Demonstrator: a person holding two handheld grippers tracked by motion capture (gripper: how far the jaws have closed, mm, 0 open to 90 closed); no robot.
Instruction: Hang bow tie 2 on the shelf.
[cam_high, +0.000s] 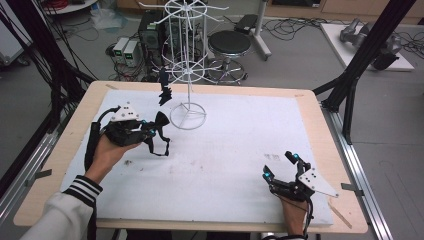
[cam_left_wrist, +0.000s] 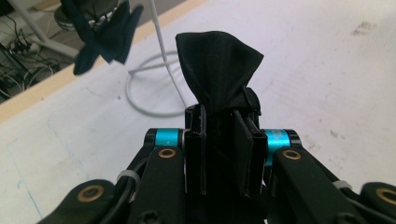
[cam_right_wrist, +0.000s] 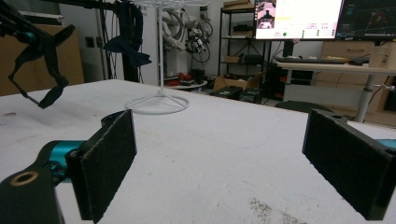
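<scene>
Left gripper (cam_high: 150, 128) clamped on black bow tie (cam_high: 161, 120), lifted clear of white mat (cam_high: 240, 150), just left of white wire rack (cam_high: 188, 70). In left gripper view, jaws pinched tight on bunched fabric, one wing of bow tie (cam_left_wrist: 217, 70) fanning up past the pads. Thin strap (cam_high: 159, 145) dangling below in a loop, end hanging close to the mat. Second dark bow tie (cam_high: 164, 90) already hanging on a lower rack arm. Right gripper (cam_high: 281, 165) parked low near front right of mat, jaws wide apart, nothing between them.

Handling, judged: very light, soft, floppy cloth; no breakage risk. Fabric looks smooth, likely a bit slippery, so firm pinch needed. Strap swings freely and could snag on rack wires or base ring (cam_high: 188, 116). Current hold on the wing gives poor control of the strap. Better hold for hanging: near the centre knot, or on the strap itself with the free gripper to spread the loop over a hook. Rack thin and light-looking, probably easy to tip if tugged.
</scene>
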